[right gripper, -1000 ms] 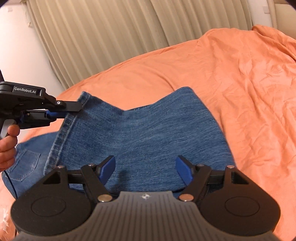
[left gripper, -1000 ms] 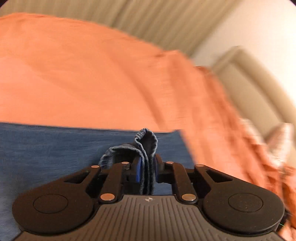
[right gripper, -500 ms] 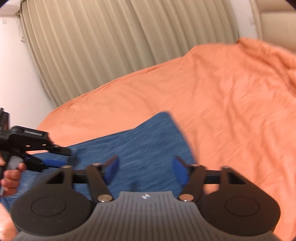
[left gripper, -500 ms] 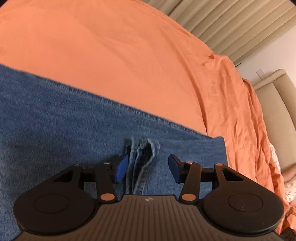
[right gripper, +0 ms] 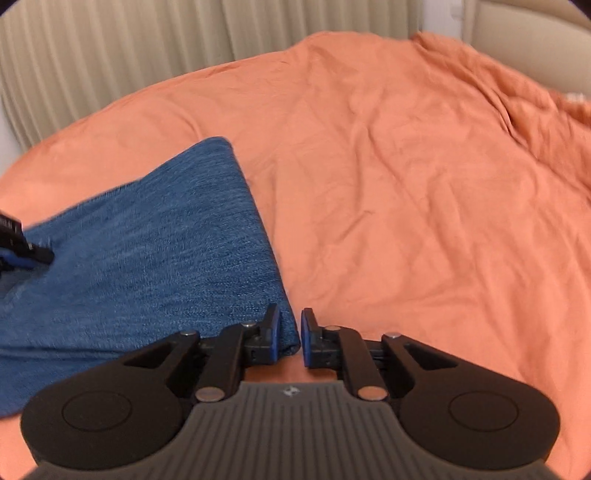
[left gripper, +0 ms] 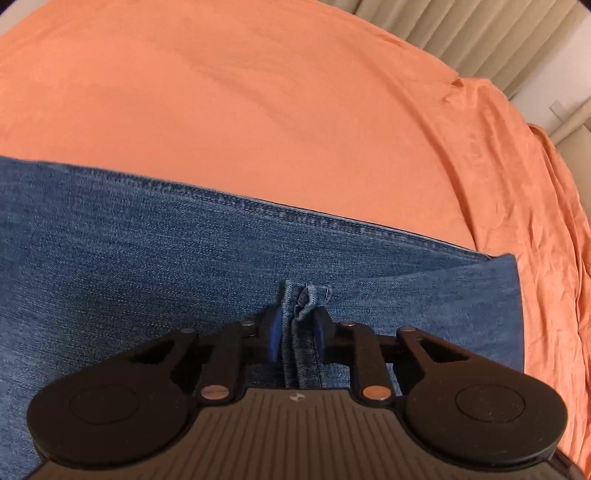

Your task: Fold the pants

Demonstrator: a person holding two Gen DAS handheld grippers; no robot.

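Note:
Blue denim pants lie folded on an orange bedsheet. My left gripper is shut on a bunched hem edge of the pants, low over the denim. In the right wrist view the pants lie at the left, with a folded edge running towards me. My right gripper is nearly shut at the near right corner of the fold; I cannot tell whether it pinches cloth. The left gripper shows at the left edge.
The orange sheet covers the bed and is wrinkled at the right. Beige curtains hang behind the bed. A beige headboard stands at the far right.
My left gripper opened half a second ago and has closed again on the hem. My right gripper moved right to the fold's corner and closed from wide open.

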